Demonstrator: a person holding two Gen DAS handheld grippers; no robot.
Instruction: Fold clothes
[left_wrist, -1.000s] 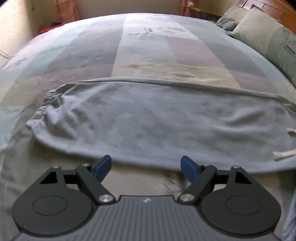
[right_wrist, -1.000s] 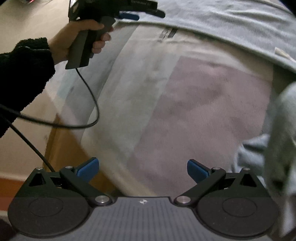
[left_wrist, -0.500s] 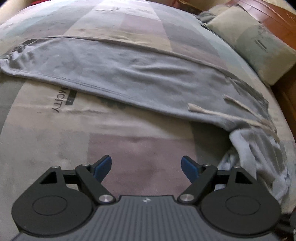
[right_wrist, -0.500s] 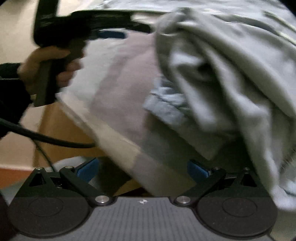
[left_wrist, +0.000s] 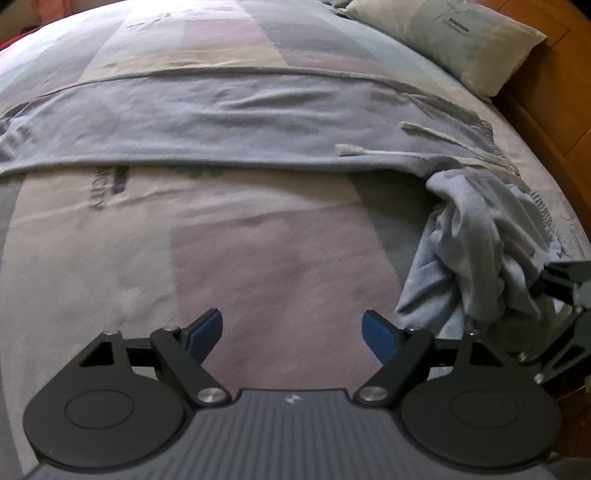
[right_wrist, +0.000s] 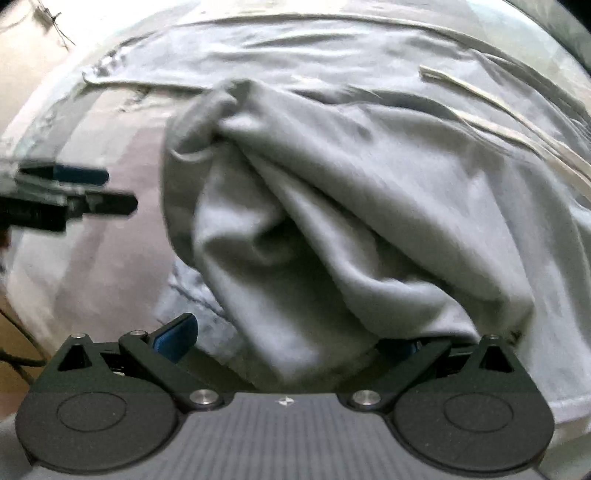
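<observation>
Sweatpants (left_wrist: 236, 122) lay across the bed (left_wrist: 258, 266), their long axis running side to side ahead of the left claw (left_wrist: 291, 328), with bare cover between. The waist end (left_wrist: 476, 240), with its drawstrings (left_wrist: 369, 150), was bunched at that claw's right, just beside it. The right claw (right_wrist: 284, 347) was nearer: the bunched cloth hung over it and lay between its jaws, which stood apart, though one pad was hidden, so whether they pressed the cloth I cannot tell. The left claw's jaws stood wide apart over bare cover, holding nothing. The coming grasp seemed to belong to the right hand.
</observation>
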